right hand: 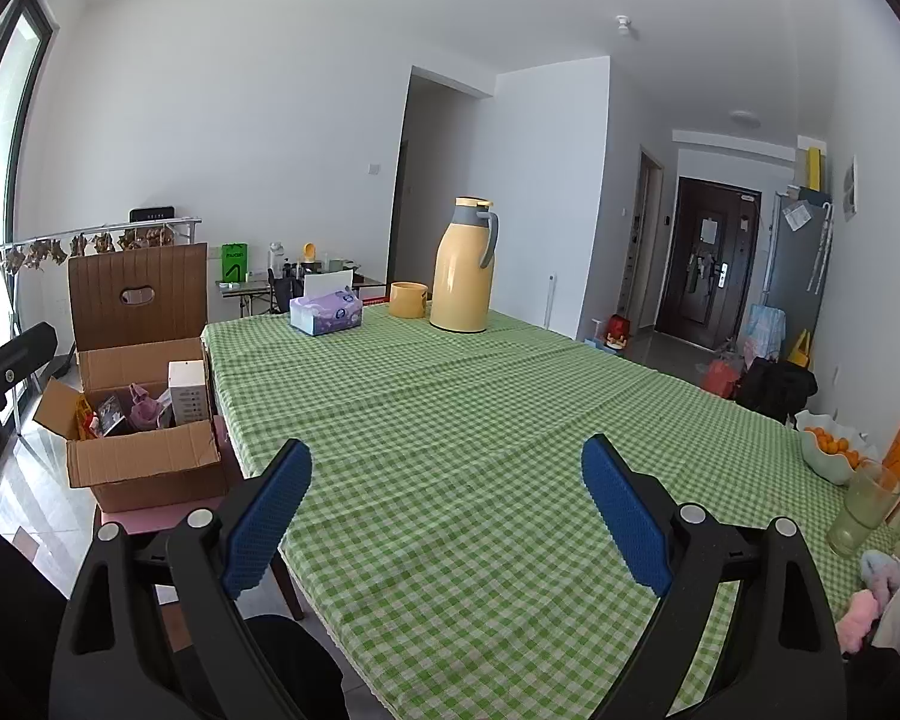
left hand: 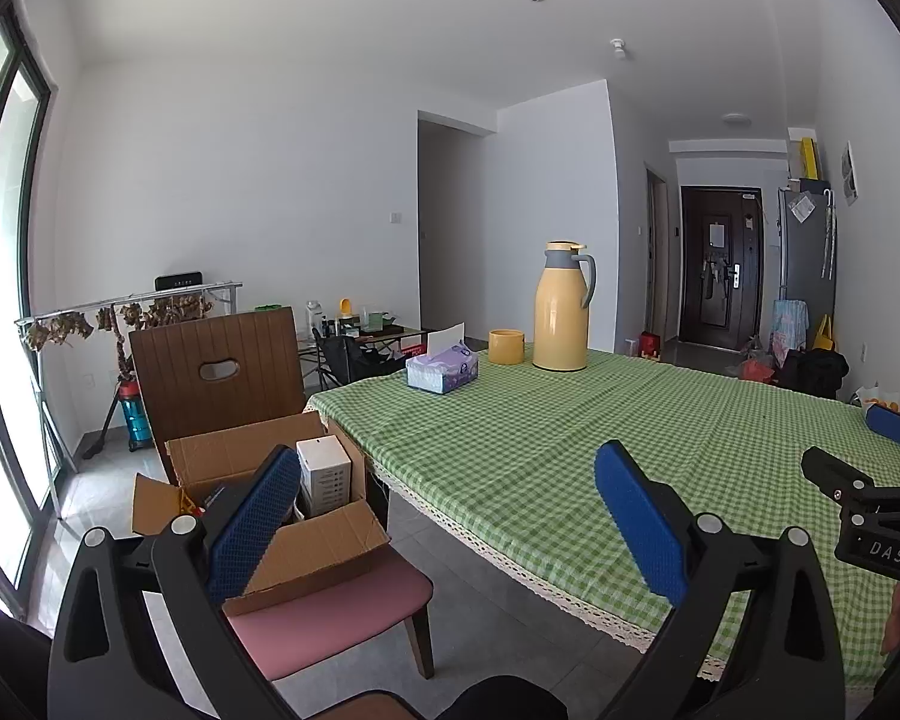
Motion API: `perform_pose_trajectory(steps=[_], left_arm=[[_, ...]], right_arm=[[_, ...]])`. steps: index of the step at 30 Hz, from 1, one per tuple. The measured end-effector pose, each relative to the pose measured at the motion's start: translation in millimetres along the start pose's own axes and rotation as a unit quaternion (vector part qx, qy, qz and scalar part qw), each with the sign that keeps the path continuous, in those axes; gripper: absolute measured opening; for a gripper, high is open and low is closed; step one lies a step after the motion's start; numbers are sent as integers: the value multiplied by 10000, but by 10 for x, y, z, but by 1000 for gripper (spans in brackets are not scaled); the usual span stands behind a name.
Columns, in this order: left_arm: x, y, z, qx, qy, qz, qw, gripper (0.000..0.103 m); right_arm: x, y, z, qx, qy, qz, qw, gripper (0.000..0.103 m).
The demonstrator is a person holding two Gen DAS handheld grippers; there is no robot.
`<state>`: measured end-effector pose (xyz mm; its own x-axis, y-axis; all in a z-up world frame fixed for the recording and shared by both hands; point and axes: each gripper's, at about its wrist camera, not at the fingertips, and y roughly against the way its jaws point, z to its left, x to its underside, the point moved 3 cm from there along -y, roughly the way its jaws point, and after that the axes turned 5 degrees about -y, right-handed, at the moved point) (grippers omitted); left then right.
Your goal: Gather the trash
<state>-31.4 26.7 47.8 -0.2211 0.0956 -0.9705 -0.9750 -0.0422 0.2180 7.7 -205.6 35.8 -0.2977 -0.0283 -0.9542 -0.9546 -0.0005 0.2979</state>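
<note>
Both claws hang wide apart and hold nothing: the left claw (left hand: 447,510) over the tabletop's (left hand: 540,438) near edge, the right claw (right hand: 447,507) above the green checked cloth. The trash sits in the open box (right hand: 144,462) on the pink chair (left hand: 330,618) just beside the tabletop. A flask (right hand: 462,267), mug (right hand: 407,299) and tissues (right hand: 325,312) stand at the far end.

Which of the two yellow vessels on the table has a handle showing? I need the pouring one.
The tall yellow flask with the grey handle and lid. The low yellow cup beside it is open-topped, with no handle visible.
</note>
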Motion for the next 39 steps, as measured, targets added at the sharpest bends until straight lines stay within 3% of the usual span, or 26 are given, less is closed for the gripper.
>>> perform_pose_trajectory(steps=[23, 39], left_arm=[[-33, -13, 14, -81, 82, 25, 9999, 95], [40, -57, -74, -209, -142, 38, 9997, 95]], right_arm=[[9, 4, -43, -33, -110, 40, 9999, 88], [33, -18, -54, 15, -43, 36, 10000, 88]])
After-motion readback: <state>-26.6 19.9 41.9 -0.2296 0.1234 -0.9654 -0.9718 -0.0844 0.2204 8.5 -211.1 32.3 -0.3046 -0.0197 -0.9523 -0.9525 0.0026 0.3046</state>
